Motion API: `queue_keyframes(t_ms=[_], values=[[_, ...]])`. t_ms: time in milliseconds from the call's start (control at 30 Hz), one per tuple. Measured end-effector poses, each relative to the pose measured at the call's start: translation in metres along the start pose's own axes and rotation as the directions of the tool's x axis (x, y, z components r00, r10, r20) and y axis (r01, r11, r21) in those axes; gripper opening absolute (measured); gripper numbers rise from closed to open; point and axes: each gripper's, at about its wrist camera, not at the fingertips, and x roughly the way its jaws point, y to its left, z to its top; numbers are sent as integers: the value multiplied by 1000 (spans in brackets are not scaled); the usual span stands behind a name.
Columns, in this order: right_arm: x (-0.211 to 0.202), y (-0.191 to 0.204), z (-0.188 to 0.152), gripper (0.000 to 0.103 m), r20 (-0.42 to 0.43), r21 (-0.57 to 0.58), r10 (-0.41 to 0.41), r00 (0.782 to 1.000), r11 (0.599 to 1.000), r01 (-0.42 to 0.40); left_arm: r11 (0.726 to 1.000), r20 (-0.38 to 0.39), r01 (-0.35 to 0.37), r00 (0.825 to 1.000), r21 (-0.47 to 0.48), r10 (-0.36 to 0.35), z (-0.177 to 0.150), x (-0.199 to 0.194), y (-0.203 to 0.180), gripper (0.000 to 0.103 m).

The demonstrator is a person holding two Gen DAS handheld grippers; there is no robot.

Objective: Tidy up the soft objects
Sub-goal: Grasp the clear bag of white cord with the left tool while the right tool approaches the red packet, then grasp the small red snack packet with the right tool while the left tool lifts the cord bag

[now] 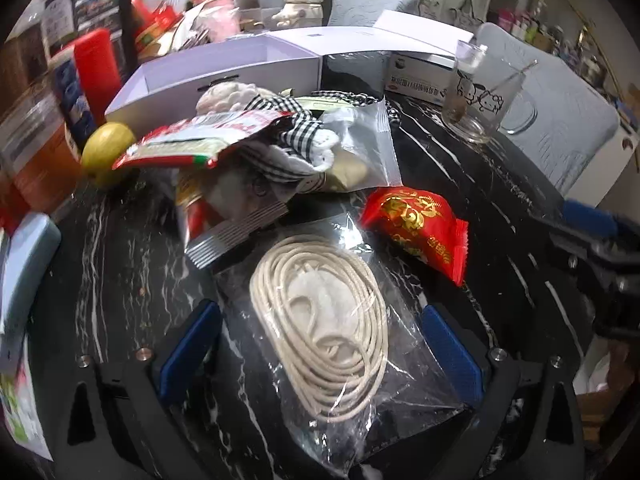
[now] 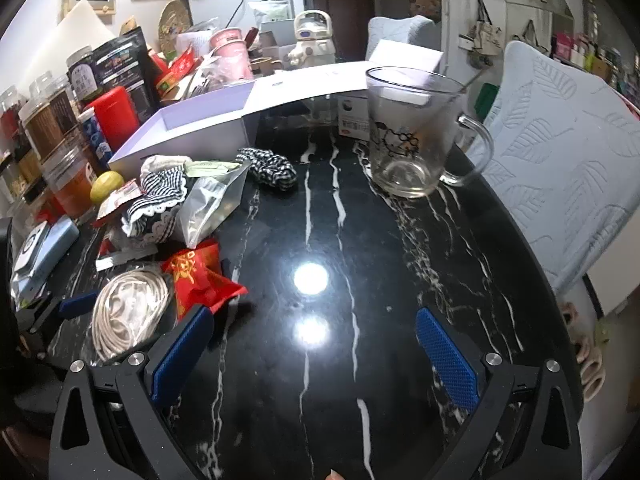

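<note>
The coil of cord [image 1: 320, 332] in its clear bag lies on the table right between the wide-open left gripper [image 1: 320, 356], its long axis along the fingers, pads not touching. The right gripper [image 2: 316, 356], also wide and empty, stays beside the coil.

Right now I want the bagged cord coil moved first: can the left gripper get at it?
Probably yes: the left gripper is open, its pads either side of the cord coil, nothing lying over it.

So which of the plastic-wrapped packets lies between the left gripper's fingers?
The clear bag of coiled cream cord. It lies between the open left gripper's blue pads; the red snack packet lies beyond them.
</note>
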Motion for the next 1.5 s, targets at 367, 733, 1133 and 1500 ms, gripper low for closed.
queue_keyframes(t_ms=[367,733,1133,1500], values=[[20,22,10,103,-26,-72,67,997,995,-69,996,46,82,996,-20,-81,1,-12,24,51],[46,59,13,82,-88,-175,114,990,976,-128,992,60,78,996,-94,-73,-14,-38,62,51],[53,80,9,38,-102,-249,82,991,963,-105,985,64,104,993,-138,-96,-26,-44,82,51],[22,84,-8,35,-90,-242,131,987,959,-150,982,130,92,989,-163,-71,-28,-75,96,51]])
